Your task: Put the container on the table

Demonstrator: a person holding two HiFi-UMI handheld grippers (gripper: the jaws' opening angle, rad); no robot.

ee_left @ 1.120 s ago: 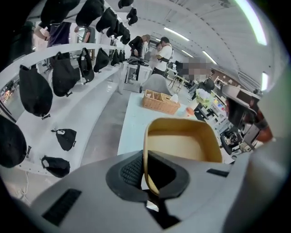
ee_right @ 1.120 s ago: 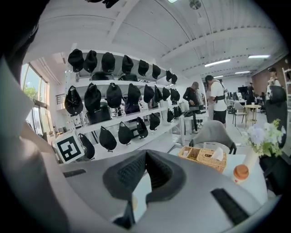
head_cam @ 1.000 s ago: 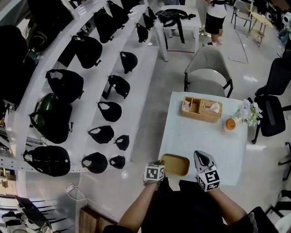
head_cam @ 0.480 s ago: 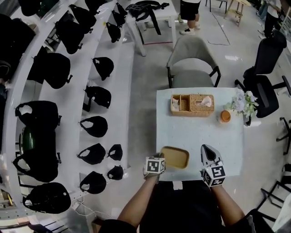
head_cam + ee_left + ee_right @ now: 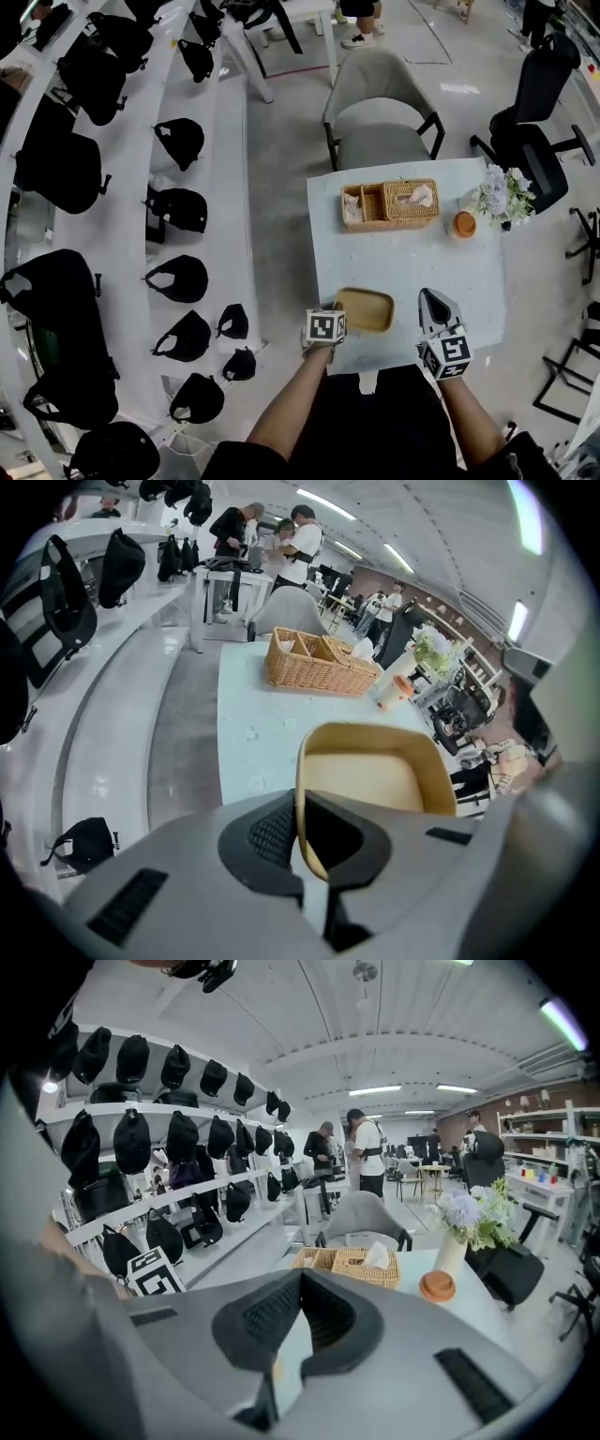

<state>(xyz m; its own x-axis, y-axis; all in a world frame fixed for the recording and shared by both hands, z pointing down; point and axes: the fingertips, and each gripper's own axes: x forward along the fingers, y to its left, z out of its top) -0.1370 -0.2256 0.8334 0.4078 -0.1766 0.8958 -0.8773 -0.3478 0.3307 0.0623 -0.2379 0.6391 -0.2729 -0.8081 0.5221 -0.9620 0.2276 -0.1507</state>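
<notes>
A shallow tan container hangs over the near part of the pale table; whether it rests on the top I cannot tell. My left gripper is shut on its left rim. In the left gripper view the rim runs between the two dark pads, and the tray's inside shows beyond them. My right gripper hovers to the right of the container, apart from it. Its tips meet in the right gripper view with nothing between them.
A wicker basket with tissues, an orange-lidded cup and a vase of flowers stand at the table's far side. A grey chair stands behind it. White shelves of black helmets run along the left.
Both hands have moved forward and down over the table's near edge, the left one carrying the container further onto the table. The right gripper has followed beside it.
</notes>
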